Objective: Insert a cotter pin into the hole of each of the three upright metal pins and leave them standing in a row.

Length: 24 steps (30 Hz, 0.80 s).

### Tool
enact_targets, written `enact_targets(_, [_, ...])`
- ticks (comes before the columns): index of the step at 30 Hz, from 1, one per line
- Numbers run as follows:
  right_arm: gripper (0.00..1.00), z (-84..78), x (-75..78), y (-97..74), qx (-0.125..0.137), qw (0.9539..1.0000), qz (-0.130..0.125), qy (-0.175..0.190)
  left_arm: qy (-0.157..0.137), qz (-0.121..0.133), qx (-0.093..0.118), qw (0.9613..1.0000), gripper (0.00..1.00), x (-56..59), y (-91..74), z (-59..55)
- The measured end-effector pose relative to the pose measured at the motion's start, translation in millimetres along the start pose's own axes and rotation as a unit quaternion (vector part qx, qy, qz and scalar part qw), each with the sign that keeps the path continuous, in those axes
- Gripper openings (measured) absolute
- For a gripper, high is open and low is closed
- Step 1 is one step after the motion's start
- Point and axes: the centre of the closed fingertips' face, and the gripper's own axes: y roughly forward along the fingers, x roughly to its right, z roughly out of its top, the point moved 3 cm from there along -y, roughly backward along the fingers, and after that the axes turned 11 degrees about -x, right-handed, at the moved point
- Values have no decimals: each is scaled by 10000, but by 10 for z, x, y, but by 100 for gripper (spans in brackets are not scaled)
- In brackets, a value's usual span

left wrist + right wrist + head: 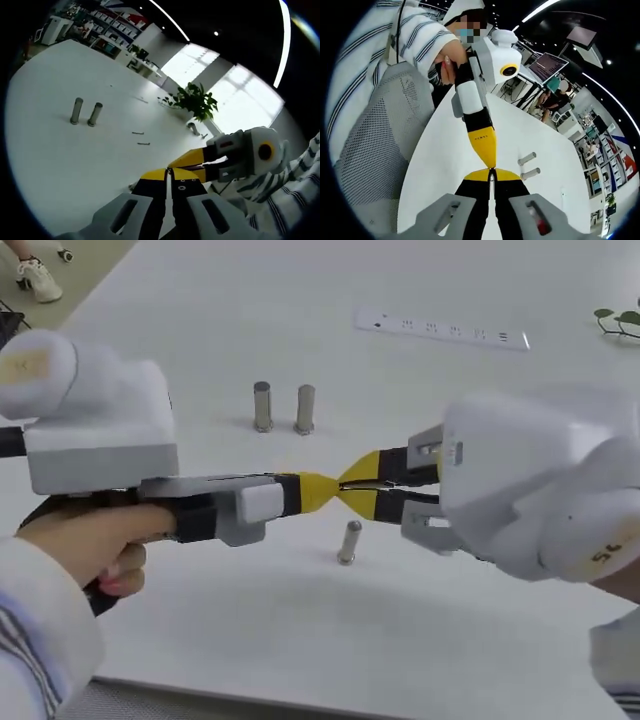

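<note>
A white table (250, 300) fills the room's foreground. At its far side the left pin (262, 406) and right pin (305, 409) stand upright just beside each other. The third pin (348, 542) stands nearer, below the yellow tips. The left gripper (330, 491) and right gripper (350, 485) meet tip to tip, both jaws pressed together. I cannot tell whether they pinch anything.
</note>
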Motion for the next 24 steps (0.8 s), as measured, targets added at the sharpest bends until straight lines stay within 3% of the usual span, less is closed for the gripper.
enact_targets(8, [0, -48, -42, 14, -13, 9990, 164, 416, 191, -7, -140, 9997, 0, -1, 27, -39])
enact_targets(12, [10, -124, -31, 4, -64, 9981, 165, 583, 265, -36, -120, 9996, 0, 1, 14, -30])
enact_targets(17, [12, -191, -15, -39, 26, 9939, 342, 1048, 468, -8, -113, 9988, 0, 10, -12, -22])
enact_targets(24, [10, -274, 52, -100, 131, 9860, 543, 1574, 1001, 57, -31, 9950, 0, 67, -57, 14])
